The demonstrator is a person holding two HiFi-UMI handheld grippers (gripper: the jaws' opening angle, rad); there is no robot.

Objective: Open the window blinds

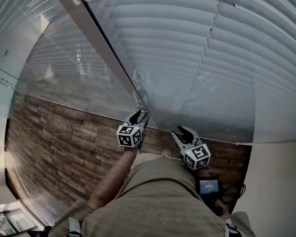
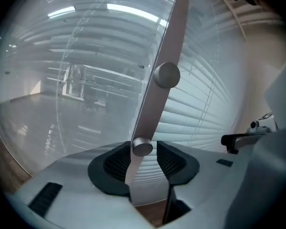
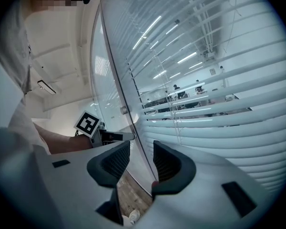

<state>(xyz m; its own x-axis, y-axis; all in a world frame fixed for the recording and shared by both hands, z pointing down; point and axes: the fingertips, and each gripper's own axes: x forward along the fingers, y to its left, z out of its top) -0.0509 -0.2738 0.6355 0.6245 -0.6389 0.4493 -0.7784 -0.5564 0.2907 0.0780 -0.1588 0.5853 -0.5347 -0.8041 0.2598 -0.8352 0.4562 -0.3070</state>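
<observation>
Blinds (image 1: 227,58) hang just ahead; the tall grey strip's (image 2: 170,27) round knob (image 2: 142,147) sits between the left gripper's (image 1: 138,115) wide-apart fingers, while the right gripper's (image 3: 137,157) apart fingers hold nothing.

Brown plank floor at the foot of the glass wall

The floor (image 1: 59,147) is laid in narrow wood-look planks of mixed brown tones, with staggered joints, and fills the lower left of the head view. The glass wall (image 1: 79,83) meets it along 1 straight line that slants down toward the right. 1 pale shoe (image 1: 166,153) stands on the planks close to that line. The planks around it are bare.
</observation>
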